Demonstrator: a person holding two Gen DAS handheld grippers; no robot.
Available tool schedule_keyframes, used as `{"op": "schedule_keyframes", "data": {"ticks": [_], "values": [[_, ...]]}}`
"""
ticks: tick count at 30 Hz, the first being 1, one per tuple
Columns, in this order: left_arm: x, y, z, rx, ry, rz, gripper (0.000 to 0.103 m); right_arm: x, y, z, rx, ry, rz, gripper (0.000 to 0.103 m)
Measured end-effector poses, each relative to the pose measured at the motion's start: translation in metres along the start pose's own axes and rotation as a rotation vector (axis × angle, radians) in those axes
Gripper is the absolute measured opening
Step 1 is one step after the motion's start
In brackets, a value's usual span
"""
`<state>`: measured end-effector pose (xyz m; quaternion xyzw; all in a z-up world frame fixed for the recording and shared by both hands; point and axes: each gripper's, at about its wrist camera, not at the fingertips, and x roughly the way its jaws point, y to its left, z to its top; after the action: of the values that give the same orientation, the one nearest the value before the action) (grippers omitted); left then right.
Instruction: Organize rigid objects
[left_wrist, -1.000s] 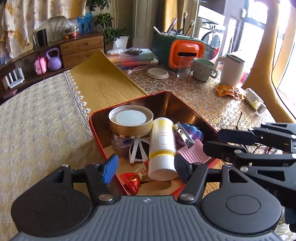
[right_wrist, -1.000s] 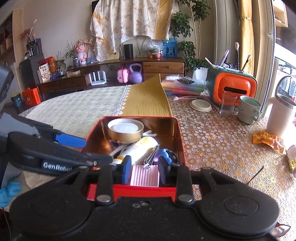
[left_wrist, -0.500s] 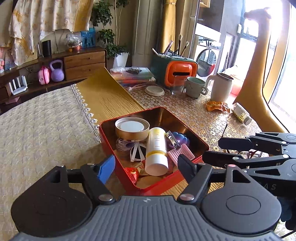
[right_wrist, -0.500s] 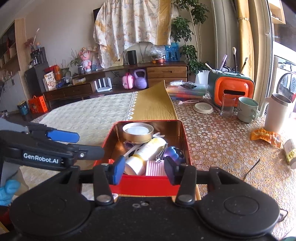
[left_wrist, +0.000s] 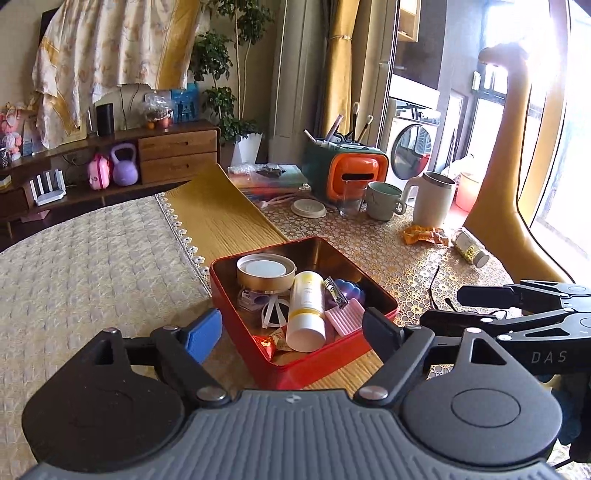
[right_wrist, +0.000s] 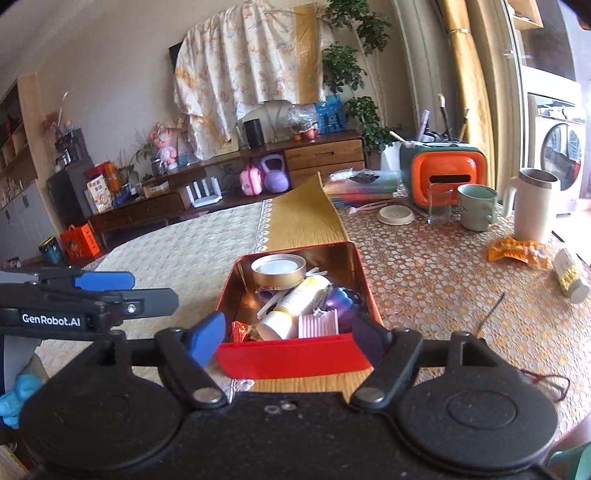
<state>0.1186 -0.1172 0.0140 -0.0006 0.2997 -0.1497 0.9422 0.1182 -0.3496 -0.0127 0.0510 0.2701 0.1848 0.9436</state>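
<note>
1. The red tin (left_wrist: 325, 363) sits on the surface at centre frame in both wrist views, holding a white tube (left_wrist: 306, 310), a round gold tin (left_wrist: 265, 273), a pink comb (left_wrist: 345, 319) and a purple shell (left_wrist: 351, 290)
2. Left gripper (left_wrist: 291, 332) and right gripper (right_wrist: 290, 332): jaws spread, empty, both short of the tin's near wall
3. The tube's long axis runs away from the left jaws, slanted to the right ones; neither is clearly nearer

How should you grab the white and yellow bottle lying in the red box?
Probably across the middle of the white and yellow bottle, from above. It lies on its side, its round body exposed on top, with the red box walls blocking any sideways approach.
</note>
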Motion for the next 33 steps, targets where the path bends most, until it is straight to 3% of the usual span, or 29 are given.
{"op": "schedule_keyframes", "data": {"ticks": [7,11,15,33], "values": [[-0.008,-0.004,-0.003,-0.022,0.005,-0.019,0.084,-0.017,-0.002,-0.006,0.025,-0.026,0.003,0.094],[-0.015,-0.007,-0.004,-0.031,-0.014,-0.019,0.089,-0.028,0.004,-0.005,0.012,-0.058,0.004,0.103],[-0.020,-0.009,-0.006,-0.044,-0.029,-0.008,0.103,-0.036,0.013,-0.005,-0.018,-0.077,-0.003,0.103],[-0.051,-0.013,-0.014,-0.009,-0.094,0.033,0.103,-0.044,0.025,-0.009,-0.002,-0.087,-0.021,0.103]]}}
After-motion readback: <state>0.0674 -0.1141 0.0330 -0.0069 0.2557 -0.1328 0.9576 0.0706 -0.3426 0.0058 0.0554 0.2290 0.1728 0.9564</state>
